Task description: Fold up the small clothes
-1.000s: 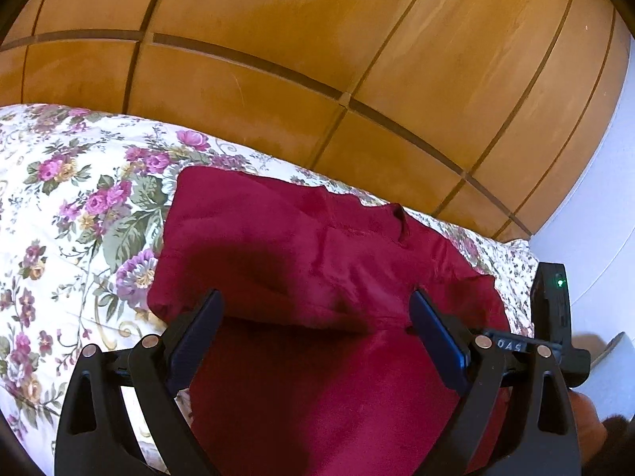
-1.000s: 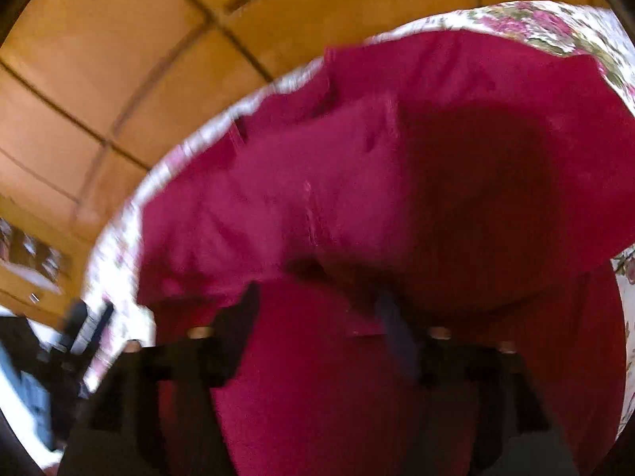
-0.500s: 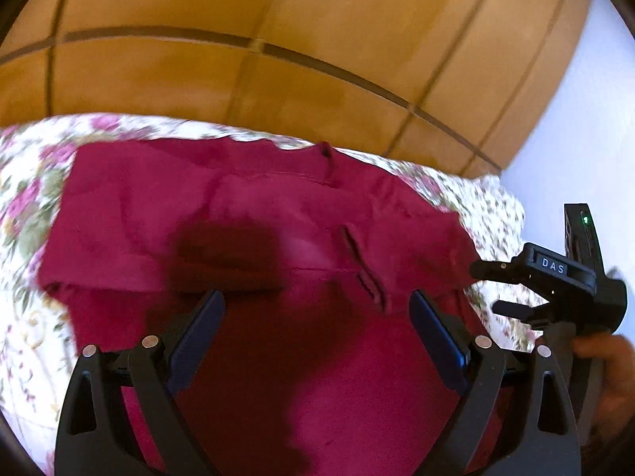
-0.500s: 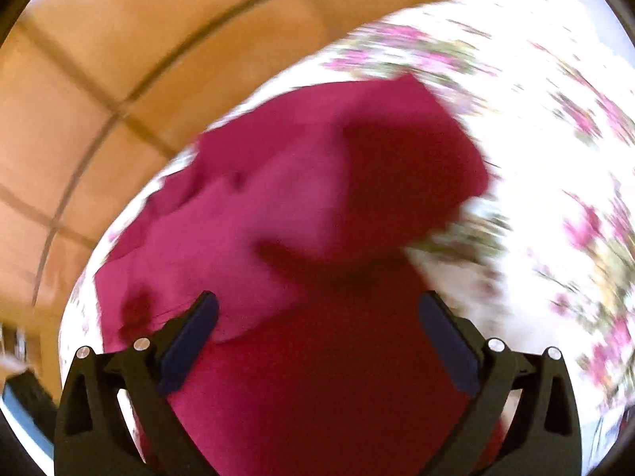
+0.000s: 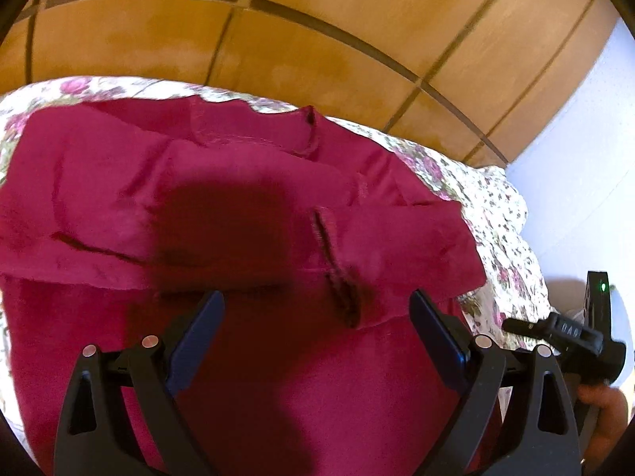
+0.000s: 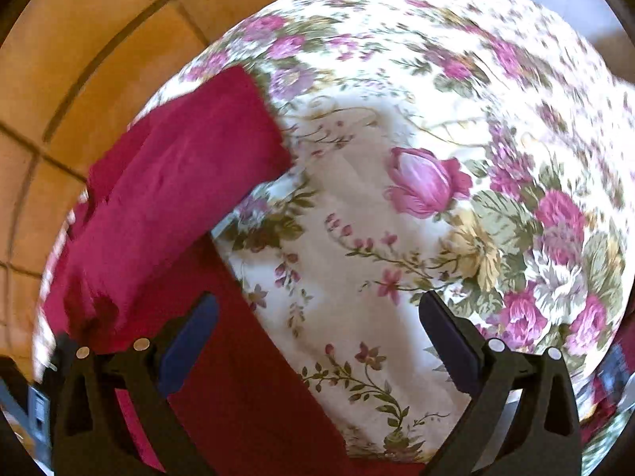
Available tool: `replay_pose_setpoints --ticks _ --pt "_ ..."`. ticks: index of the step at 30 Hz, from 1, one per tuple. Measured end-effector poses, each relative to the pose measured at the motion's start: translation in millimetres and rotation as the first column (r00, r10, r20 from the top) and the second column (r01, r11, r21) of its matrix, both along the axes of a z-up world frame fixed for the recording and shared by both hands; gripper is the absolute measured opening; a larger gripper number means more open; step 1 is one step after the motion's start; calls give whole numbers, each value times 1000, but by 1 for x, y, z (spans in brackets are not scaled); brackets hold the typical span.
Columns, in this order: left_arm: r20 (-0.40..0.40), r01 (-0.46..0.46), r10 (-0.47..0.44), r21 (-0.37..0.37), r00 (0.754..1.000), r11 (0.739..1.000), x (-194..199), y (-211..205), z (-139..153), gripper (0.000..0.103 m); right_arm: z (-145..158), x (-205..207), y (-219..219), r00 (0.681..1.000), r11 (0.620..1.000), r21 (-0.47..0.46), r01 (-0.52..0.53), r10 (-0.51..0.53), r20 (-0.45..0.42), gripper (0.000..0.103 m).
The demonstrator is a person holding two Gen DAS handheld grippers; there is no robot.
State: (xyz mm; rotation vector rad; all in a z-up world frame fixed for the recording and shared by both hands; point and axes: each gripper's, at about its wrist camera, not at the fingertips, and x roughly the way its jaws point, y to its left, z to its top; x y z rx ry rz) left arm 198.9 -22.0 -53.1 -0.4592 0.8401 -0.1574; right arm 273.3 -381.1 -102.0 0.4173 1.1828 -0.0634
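A dark red garment (image 5: 238, 206) lies partly folded on a floral bedspread (image 5: 496, 214), its upper half doubled over the lower. My left gripper (image 5: 315, 317) is open and empty, hovering over the fold's edge. My right gripper (image 6: 317, 325) is open and empty, above the garment's right border (image 6: 170, 182) and the bare bedspread (image 6: 397, 238). The right gripper also shows at the lower right of the left wrist view (image 5: 563, 333), off the garment's corner.
A wooden panelled headboard (image 5: 278, 39) rises behind the bed. A pale wall (image 5: 587, 158) stands to the right. The bedspread stretches wide to the right of the garment in the right wrist view.
My right gripper has opened, let go of the garment and swung right over the bedspread. My left gripper's view has shifted right across the folded garment.
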Motion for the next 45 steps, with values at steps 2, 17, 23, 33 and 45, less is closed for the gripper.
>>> replay_pose_setpoints --ticks 2,17,23,33,45 --pt "14 18 -18 29 1000 999 1 -8 1 93 4 -2 -10 999 999 8 46 -46 4 101" --pt "-13 14 -14 -22 1000 1000 23 -11 -9 93 -11 1 -13 997 999 25 48 -46 -63 101" --pt "-114 -16 7 -78 993 997 47 -29 -26 70 -12 5 -4 999 1000 13 8 -7 -52 101" --pt "-17 42 -45 -113 999 993 46 -11 15 4 -12 16 10 997 991 -113 -76 74 -25 101" --pt "62 -120 128 -115 990 986 35 96 54 3 -12 15 18 994 990 -85 -109 107 -31 101"
